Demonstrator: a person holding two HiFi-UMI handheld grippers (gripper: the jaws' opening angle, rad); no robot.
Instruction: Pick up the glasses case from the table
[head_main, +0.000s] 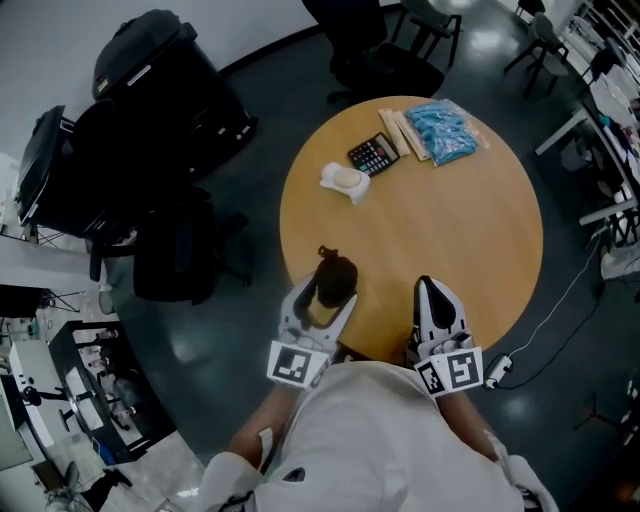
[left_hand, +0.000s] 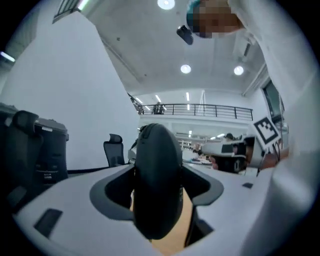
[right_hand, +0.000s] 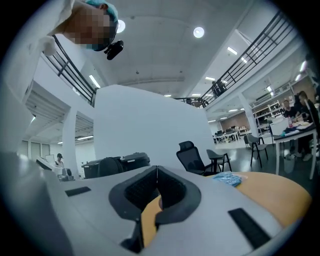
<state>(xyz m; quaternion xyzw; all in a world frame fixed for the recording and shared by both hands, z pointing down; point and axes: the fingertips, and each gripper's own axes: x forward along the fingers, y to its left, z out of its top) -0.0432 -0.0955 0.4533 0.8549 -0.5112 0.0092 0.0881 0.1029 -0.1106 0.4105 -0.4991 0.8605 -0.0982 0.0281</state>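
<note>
Room, left side: black bins stood on the dark floor, well apart from the round wooden desk, with open floor between them.

Desk surface, far half, left to right: a white object, a black calculator, pale wooden sticks and a clear bag of blue pieces. The near half showed plain wood.

Near edge: my left tongs were clamped on the glasses case, a dark rounded case held on end between the pads, over the rim. My right tongs sat just to the right, jaws together and holding nothing.

Beyond the far edge stood black office chairs. Right of the desk, a cable crossed the floor near the rim.
</note>
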